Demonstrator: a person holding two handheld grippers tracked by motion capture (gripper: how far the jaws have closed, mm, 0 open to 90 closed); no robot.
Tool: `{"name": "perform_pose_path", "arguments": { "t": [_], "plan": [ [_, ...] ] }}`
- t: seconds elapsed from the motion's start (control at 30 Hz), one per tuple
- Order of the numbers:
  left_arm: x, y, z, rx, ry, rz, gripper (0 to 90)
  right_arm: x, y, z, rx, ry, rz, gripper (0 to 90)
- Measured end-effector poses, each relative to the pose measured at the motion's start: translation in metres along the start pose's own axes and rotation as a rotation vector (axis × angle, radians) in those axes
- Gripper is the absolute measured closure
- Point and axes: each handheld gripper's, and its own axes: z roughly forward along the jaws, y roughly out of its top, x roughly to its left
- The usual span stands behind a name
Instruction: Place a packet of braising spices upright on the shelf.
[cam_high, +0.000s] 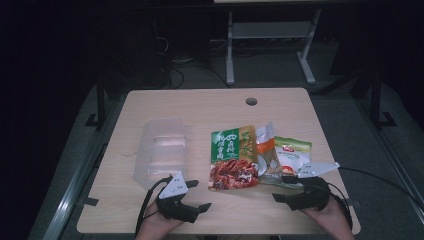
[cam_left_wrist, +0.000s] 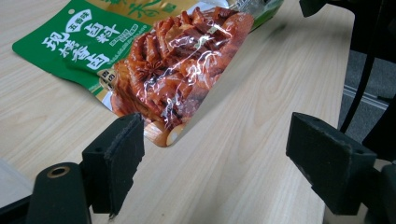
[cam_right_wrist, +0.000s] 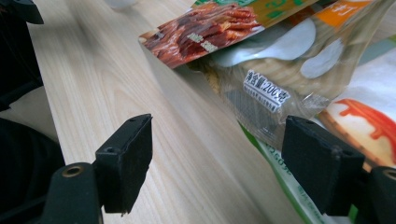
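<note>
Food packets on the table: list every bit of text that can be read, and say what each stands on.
"五香味 卤料": green and red packet, white characters on the green part.
"净含量:200克": white label on the clear packet.
Larger white characters on the green packet: too distorted to read surely.
Green and white packet: red logo and small print too blurred to read.

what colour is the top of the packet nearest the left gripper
Green with white lettering on the packet; clearest in the left gripper view.

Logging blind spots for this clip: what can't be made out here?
- Clear plastic container, high view: too dim and see-through to tell what it holds.
- Middle clear packet, right gripper view: partly under the red-and-green packet; top cut off by the edge.
- Green-and-white packet, high view: print too small; right gripper covers its near end.
</note>
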Motion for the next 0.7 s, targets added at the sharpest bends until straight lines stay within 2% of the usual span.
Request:
{"name": "perform_pose_path", "arguments": {
  "t": [0.13, 0.27, 0.43, 0.57, 0.7],
  "plan": [
    [0.001, 0.001, 0.002, 0.006, -0.007, 0.001, 19.8, -0.001, 0.002, -0.001, -0.002, -0.001, -0.002, 24.1],
    [0.001, 0.001, 0.002, -0.001, -0.009, -0.009, 19.8, 0.0, 0.012, -0.002, -0.013, -0.016, -0.022, 23.0],
    [0.0, 0.002, 0.002, -0.006, -0.015, -0.007, 19.8, 0.001, 0.027, -0.002, -0.009, -0.026, -0.035, 22.5],
    [0.002, 0.004, 0.0, -0.024, -0.018, -0.026, 19.8, 0.003, 0.039, -0.002, -0.011, -0.032, -0.05, 22.5],
    [0.003, 0.005, 0.0, -0.026, -0.011, -0.02, 19.8, 0.002, 0.054, 0.004, -0.005, -0.035, -0.061, 22.5]
  ]
}}
